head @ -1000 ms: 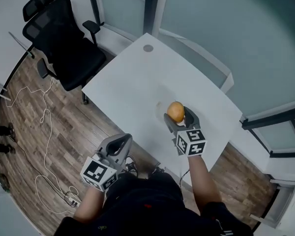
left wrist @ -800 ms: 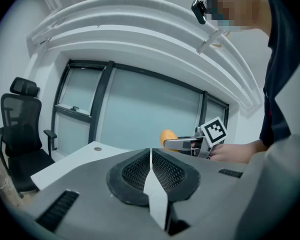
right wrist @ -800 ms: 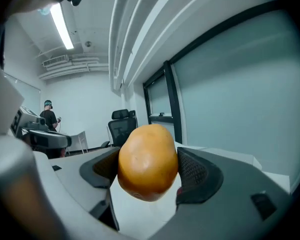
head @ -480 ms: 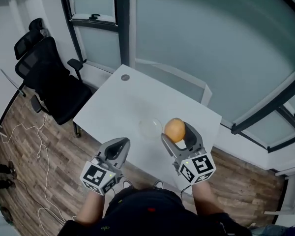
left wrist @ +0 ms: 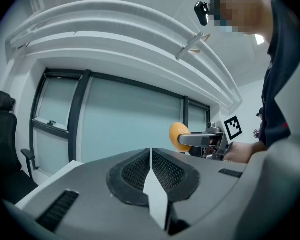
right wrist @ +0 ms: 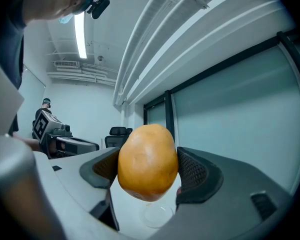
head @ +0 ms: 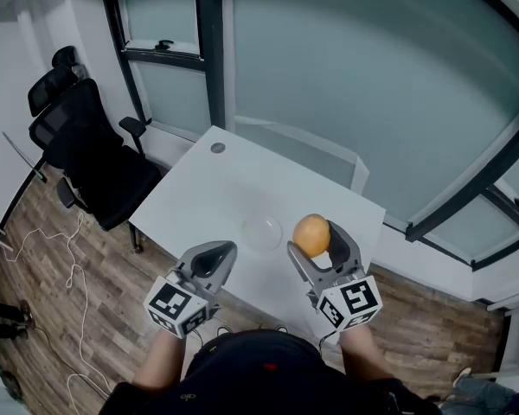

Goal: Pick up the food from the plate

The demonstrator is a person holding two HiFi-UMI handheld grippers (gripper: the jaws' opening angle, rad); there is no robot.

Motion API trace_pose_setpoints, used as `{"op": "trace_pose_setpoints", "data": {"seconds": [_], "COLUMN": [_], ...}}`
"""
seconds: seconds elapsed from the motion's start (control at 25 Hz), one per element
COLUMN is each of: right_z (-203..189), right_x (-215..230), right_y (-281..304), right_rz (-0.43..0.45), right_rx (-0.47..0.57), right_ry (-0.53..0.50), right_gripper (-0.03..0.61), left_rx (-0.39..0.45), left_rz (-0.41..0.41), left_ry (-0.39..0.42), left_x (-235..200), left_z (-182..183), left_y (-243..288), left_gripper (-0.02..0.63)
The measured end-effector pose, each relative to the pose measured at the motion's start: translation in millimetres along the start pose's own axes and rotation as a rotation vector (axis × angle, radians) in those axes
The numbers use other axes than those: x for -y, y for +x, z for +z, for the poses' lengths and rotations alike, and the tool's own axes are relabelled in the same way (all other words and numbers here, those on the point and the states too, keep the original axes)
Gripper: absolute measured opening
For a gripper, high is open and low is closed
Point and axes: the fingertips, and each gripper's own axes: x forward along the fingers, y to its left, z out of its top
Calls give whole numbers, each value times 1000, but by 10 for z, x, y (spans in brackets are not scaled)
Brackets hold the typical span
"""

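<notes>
My right gripper (head: pixel 314 240) is shut on a round orange-yellow piece of food (head: pixel 310 233), held up in the air above the white table (head: pixel 199 193). In the right gripper view the food (right wrist: pixel 148 161) fills the space between both pads. A small clear plate (head: pixel 262 232) lies empty on the table, left of the food; the same plate (right wrist: pixel 157 214) shows far below the jaws. My left gripper (head: pixel 212 258) is shut with nothing in it, raised near the table's front edge. From the left gripper view the food (left wrist: pixel 179 135) and the right gripper (left wrist: pixel 206 139) appear beyond my closed jaws.
A black office chair (head: pixel 86 150) stands left of the table. Glass partition walls (head: pixel 346 85) run behind it. A round cable grommet (head: pixel 217 148) sits at the table's far corner. White cables (head: pixel 65 266) trail over the wooden floor.
The right gripper has lifted the food higher off the table and away from the plate. The head view has shifted, and the left gripper stays shut at about the same height.
</notes>
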Motion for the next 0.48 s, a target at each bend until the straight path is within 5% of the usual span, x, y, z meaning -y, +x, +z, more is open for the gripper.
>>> {"op": "trace_pose_setpoints", "data": {"seconds": [0.48], "right_z": [51], "right_x": [-24], "right_y": [20], "right_rz": [14], "right_rx": [5], "right_ry": [-18], "right_gripper": [360], "left_rx": [12], "left_rz": [27], "left_ry": [24], "left_x": [-34], "left_z": [35], "left_y": [-50], "left_gripper": [32]}}
